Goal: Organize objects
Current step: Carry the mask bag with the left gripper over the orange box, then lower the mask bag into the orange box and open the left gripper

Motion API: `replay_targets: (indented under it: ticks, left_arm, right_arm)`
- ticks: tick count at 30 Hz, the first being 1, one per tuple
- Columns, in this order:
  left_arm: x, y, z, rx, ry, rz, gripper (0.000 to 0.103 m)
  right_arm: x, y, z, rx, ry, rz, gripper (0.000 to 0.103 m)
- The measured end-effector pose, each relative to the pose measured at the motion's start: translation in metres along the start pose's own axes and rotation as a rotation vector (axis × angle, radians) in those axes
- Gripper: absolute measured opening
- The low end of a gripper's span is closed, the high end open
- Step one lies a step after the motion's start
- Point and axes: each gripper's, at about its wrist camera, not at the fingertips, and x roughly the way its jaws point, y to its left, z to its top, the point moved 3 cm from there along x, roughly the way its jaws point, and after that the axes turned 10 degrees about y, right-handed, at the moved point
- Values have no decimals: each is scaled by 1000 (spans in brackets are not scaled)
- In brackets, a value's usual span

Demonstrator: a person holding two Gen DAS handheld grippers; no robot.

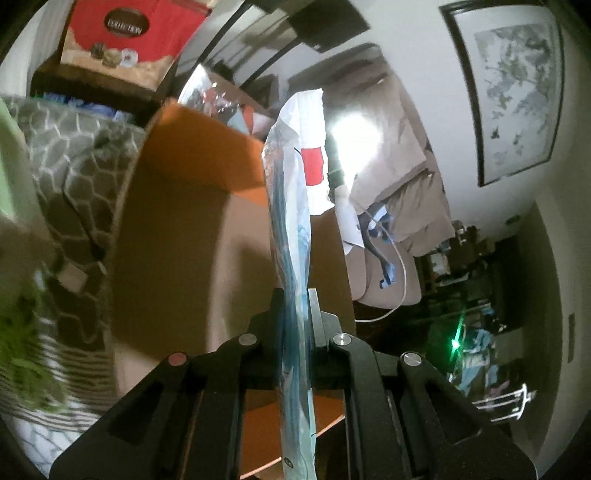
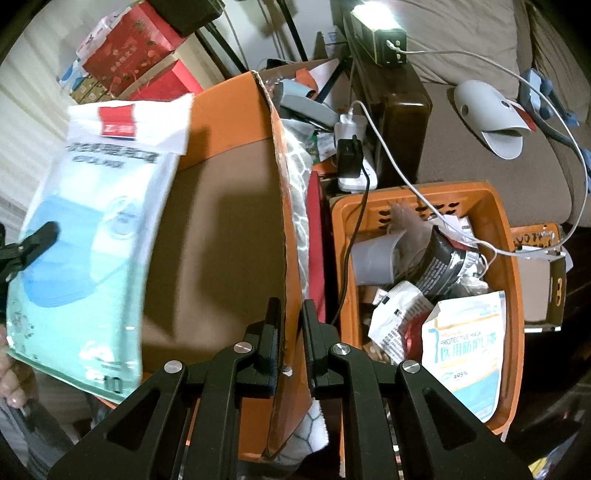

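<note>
A flat pack of blue face masks (image 1: 291, 221) stands edge-on between the jaws of my left gripper (image 1: 295, 295), which is shut on it. The right wrist view shows the same mask pack (image 2: 92, 229) face-on at the left, with a left fingertip (image 2: 40, 232) clamped on it, over the open orange cardboard box (image 2: 221, 240). My right gripper (image 2: 290, 306) is shut on the box's upright cardboard edge (image 2: 286, 258). In the left wrist view the box (image 1: 184, 229) fills the space behind the pack.
An orange plastic basket (image 2: 513, 258) to the right of the box holds several packets, among them another mask pack (image 2: 465, 362). A power strip (image 2: 354, 162) with chargers and cables sits behind it. Patterned grey cloth (image 1: 74, 166) and a red carton (image 1: 122, 33) lie left.
</note>
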Motion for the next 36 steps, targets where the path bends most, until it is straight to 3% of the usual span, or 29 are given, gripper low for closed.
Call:
replay_targets:
  ticks: [14, 18, 25, 26, 29, 30, 31, 33, 36]
  left_arm:
    - [63, 25, -12, -185, 83, 47, 9]
    - [85, 25, -19, -168, 174, 73, 10]
    - [101, 12, -21, -95, 243, 142, 14]
    - [104, 10, -22, -78, 260, 157, 18]
    - [114, 2, -25, 2, 318, 207, 43]
    - [115, -3, -26, 38, 328, 227, 48]
    - [113, -6, -28, 67, 327, 245, 49]
    - [105, -12, -30, 97, 312, 276, 67]
    - [89, -17, -32, 115, 284, 300, 81]
  right_arm:
    - [-1, 4, 2, -2, 0, 2, 11]
    - [-1, 5, 3, -1, 2, 0, 11]
    - [-1, 6, 4, -3, 4, -6, 11]
    - [-1, 6, 4, -3, 5, -7, 11]
    - [-1, 6, 4, -2, 5, -9, 11]
    - [-1, 6, 4, -2, 5, -7, 11]
    - [-1, 6, 4, -3, 6, -8, 11]
    - [-1, 6, 4, -3, 5, -9, 11]
    - [0, 6, 4, -6, 6, -15, 11]
